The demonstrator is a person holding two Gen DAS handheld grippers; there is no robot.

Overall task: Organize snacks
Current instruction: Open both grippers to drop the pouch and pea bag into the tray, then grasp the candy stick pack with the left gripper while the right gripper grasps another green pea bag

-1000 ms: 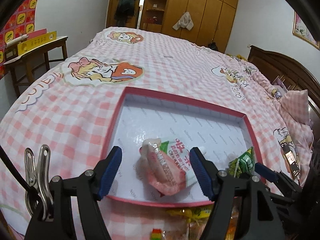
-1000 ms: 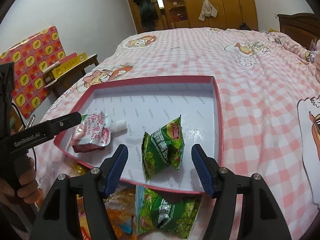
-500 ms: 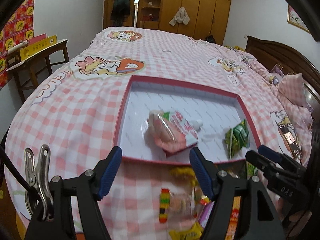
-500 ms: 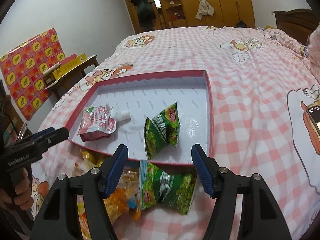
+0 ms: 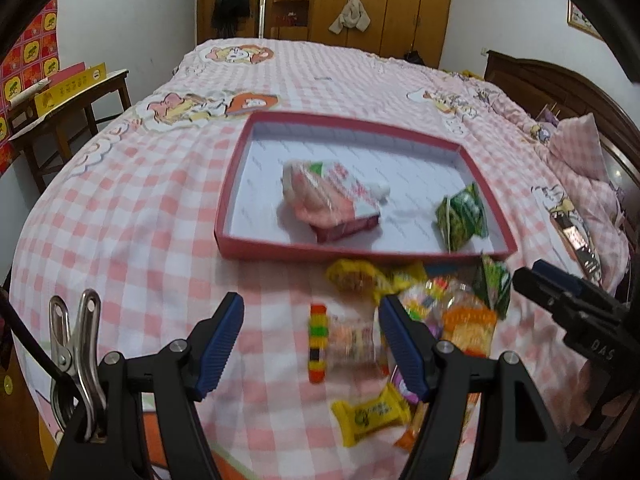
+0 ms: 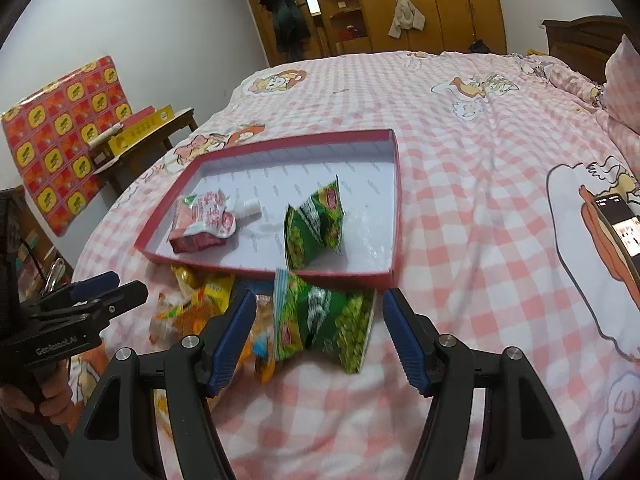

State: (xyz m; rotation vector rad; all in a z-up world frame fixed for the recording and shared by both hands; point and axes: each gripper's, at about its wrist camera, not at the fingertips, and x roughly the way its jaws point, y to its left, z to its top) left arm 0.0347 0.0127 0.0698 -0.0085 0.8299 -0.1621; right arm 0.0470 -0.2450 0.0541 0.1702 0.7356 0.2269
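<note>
Both grippers have pulled back from the red tray (image 6: pixel 394 216); mine hang open, empty. Right gripper (image 6: pixel 320 336) frames the green packet (image 6: pixel 324 320) just before the tray: light, crinkly; I'd pinch its middle.

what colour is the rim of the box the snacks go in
Red, with a white printed lining inside. The box shows best in the right wrist view.

pink checked bed (image 5: pixel 160 208), wooden wardrobes (image 5: pixel 400 4)
</note>
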